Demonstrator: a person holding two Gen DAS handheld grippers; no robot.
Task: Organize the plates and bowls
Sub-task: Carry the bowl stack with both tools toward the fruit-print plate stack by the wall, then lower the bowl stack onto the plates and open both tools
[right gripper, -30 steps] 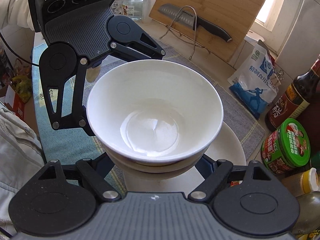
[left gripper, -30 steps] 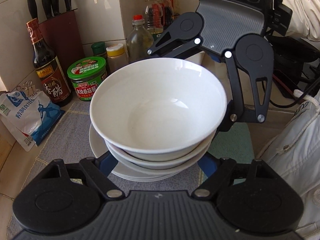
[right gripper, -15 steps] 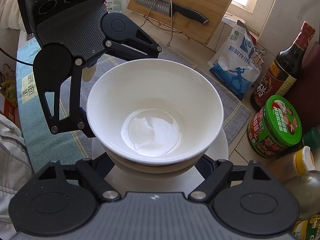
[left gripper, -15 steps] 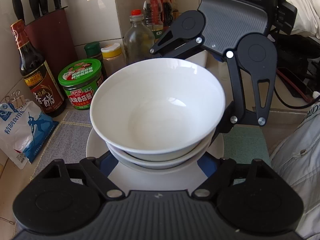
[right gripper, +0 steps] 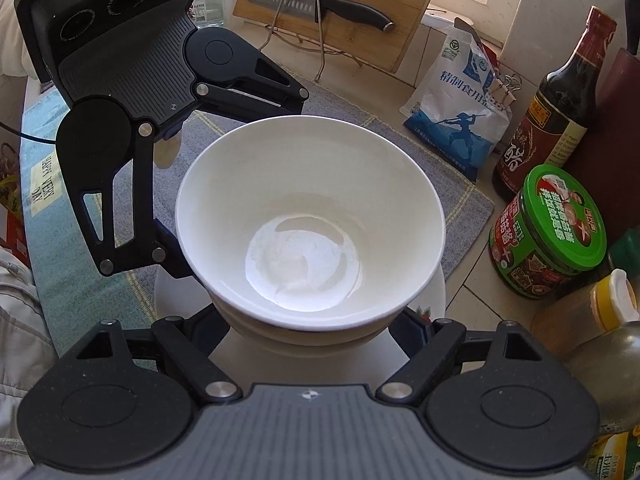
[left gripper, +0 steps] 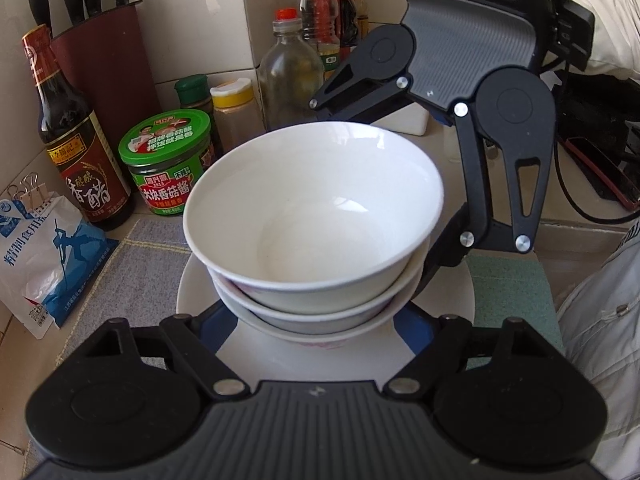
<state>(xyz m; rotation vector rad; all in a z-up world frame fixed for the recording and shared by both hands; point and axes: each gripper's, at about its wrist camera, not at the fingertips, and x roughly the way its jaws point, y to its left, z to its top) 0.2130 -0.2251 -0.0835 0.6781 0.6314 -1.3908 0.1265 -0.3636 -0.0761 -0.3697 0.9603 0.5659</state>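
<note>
The left gripper (left gripper: 316,312) and the right gripper (right gripper: 316,320) face each other across a stack of white bowls (left gripper: 316,220). Each gripper's fingers are spread wide to either side of the lower bowls; whether the pads press on the bowls cannot be determined, as the bowl rims hide the contact points. The stack stands on a white plate (left gripper: 196,292), which lies on a grey cloth mat (left gripper: 132,264) on the tiled surface (right gripper: 476,300).

Along the wall edge of the surface, near the plate, stand a green-lidded jar (left gripper: 170,168), a dark vinegar bottle (left gripper: 76,136) and a yellow-capped shaker (left gripper: 234,114). A blue-and-white bag (left gripper: 40,256) lies on the mat edge. A wooden cutting board (right gripper: 344,8) with a knife (right gripper: 320,2) leans farther off.
</note>
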